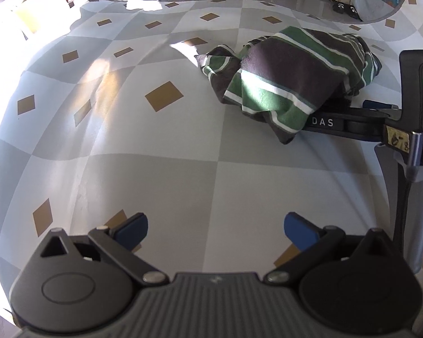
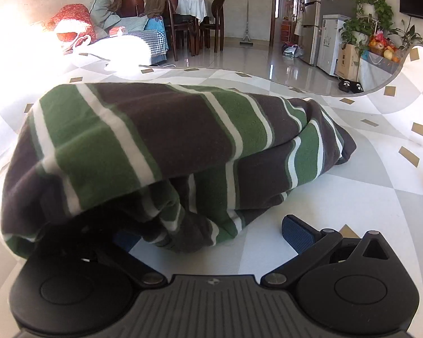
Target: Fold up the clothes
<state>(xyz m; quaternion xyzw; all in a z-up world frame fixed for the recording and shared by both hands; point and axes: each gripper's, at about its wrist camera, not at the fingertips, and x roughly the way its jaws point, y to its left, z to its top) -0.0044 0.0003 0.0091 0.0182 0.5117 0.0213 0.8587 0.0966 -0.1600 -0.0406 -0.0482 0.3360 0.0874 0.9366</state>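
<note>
While both spread wide, right claw (image 2: 208, 235) touches striped garment (image 2: 166, 140).

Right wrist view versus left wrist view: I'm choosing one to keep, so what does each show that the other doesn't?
Only the right wrist view shows the room behind: dining chairs, a fridge, potted plants, and the garment's underside close up.

Only the left wrist view shows the left gripper, open over bare mat, and the right gripper from the side.

Both show the striped green, brown and white garment on the checked mat.
</note>
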